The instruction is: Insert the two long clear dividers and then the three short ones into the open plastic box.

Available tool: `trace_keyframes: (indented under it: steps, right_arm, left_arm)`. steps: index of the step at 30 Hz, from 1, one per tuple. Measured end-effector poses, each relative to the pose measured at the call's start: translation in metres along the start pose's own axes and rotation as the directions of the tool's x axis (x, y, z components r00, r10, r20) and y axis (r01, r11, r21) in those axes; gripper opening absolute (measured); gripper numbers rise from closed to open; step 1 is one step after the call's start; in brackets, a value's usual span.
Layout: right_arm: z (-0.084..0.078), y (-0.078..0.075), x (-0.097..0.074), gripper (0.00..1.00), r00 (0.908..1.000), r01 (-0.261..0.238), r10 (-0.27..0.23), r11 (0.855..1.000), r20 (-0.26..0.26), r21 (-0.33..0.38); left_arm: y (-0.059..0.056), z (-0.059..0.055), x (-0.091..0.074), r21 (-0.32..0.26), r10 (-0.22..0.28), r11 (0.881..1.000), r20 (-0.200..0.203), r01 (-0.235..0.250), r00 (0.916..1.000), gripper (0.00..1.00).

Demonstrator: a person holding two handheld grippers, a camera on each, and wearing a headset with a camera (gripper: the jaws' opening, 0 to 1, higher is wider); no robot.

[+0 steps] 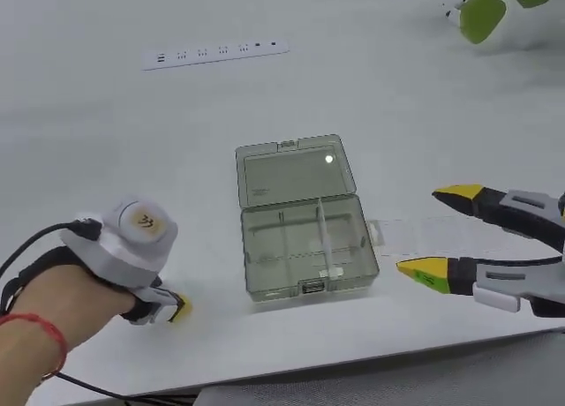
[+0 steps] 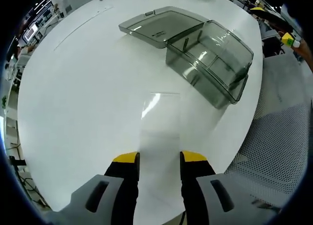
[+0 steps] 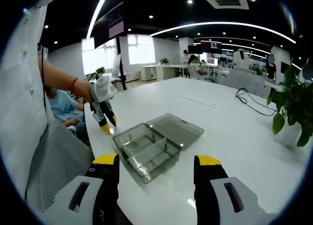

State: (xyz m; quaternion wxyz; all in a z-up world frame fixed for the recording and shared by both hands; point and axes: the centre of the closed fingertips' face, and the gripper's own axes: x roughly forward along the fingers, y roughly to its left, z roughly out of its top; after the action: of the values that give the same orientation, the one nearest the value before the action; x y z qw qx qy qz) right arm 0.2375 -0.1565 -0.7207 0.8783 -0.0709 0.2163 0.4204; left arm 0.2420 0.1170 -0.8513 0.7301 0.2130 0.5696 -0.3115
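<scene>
The open smoky plastic box point(image 1: 305, 247) sits mid-table with its lid point(image 1: 296, 172) laid flat behind it. A clear divider point(image 1: 323, 234) stands upright inside, running front to back. More clear dividers point(image 1: 415, 234) lie flat and faint on the table just right of the box. My right gripper point(image 1: 441, 232) is open beside them, its yellow tips spread around that patch and holding nothing. The left gripper point(image 1: 177, 309) rests low at the front left, well apart from the box. Its own view shows it point(image 2: 160, 158) open and empty, with the box point(image 2: 210, 54) ahead to the right.
A white power strip point(image 1: 216, 53) lies at the back left. A green plant point(image 1: 494, 4) stands at the back right. The table's front edge point(image 1: 353, 357) runs close below the box. A person point(image 3: 58, 105) sits behind the left gripper point(image 3: 103, 118) in the right gripper view.
</scene>
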Motion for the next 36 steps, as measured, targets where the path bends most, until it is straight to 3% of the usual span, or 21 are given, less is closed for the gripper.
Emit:
trace_keyframes:
  steps: [12,16,31,36]
  right_arm:
    - [-0.003,0.003,0.0,0.63,0.9999,0.0,0.0,1.0,-0.01,0.003]
    - [-0.004,0.004,0.001,0.64,0.9999,0.0,0.0,1.0,-0.015,0.006]
    - [-0.016,0.007,0.002,0.73,0.9978,-0.023,0.023,1.0,-0.062,0.01]
    - [-0.02,0.008,0.002,0.77,0.996,-0.032,0.033,0.999,-0.083,0.006]
  left_arm:
    - [-0.005,0.001,-0.003,-0.022,-0.023,0.999,0.023,0.023,0.9995,0.31]
    - [-0.008,0.004,-0.004,-0.068,-0.044,0.997,0.05,0.047,0.9978,0.31]
    - [-0.01,0.002,-0.005,-0.14,-0.07,0.986,0.125,0.087,0.9896,0.3]
    - [-0.011,0.0,-0.006,-0.183,-0.085,0.976,0.158,0.114,0.9837,0.3]
